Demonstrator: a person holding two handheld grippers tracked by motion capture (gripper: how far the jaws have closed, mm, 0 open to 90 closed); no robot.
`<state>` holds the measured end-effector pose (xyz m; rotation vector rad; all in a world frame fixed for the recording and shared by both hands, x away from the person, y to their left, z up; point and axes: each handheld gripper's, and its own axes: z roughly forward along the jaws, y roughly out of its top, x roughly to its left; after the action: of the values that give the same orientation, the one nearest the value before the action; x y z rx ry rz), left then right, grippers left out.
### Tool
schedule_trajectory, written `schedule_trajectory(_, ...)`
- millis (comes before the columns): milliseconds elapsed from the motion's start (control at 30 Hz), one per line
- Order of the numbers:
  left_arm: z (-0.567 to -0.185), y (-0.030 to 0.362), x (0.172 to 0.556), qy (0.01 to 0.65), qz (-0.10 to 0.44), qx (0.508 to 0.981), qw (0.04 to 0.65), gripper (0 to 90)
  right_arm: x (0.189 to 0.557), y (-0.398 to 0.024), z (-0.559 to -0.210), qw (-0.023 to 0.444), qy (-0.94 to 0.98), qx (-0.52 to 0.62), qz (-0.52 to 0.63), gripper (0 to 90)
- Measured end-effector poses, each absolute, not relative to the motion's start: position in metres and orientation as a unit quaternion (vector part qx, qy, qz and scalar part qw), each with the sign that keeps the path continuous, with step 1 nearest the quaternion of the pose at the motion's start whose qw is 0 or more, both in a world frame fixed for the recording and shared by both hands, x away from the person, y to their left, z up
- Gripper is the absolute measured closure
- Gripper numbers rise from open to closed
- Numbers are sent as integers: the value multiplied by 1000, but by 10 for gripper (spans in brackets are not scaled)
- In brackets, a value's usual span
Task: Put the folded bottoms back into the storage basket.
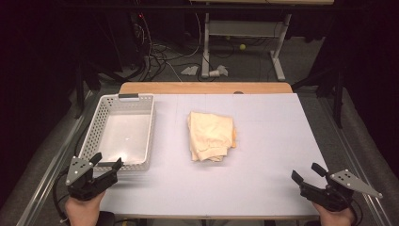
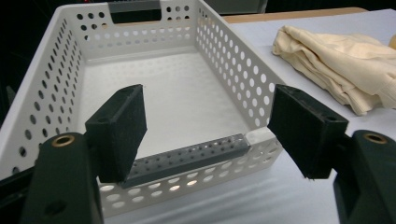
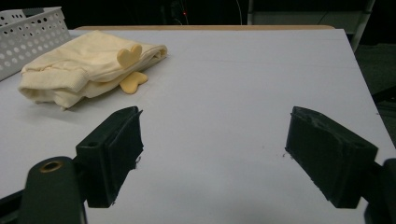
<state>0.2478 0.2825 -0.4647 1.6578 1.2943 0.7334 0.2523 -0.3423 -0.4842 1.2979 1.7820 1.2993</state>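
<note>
Both grippers, left (image 1: 104,164) and right (image 1: 308,175), are waiting spread and empty; likely aiming for the cloth (image 1: 211,135) at 12 o'clock, basket (image 1: 93,132) at 10, gripping folded edges together

high cam overhead; tool cams low, share cloth (image 2: 336,60).
</note>
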Motion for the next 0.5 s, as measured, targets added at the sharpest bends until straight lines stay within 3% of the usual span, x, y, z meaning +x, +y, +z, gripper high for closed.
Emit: schedule_trajectory(500,-464,269,253,504,285,678,452,266,254,-339,-485,285,677,475,484,192)
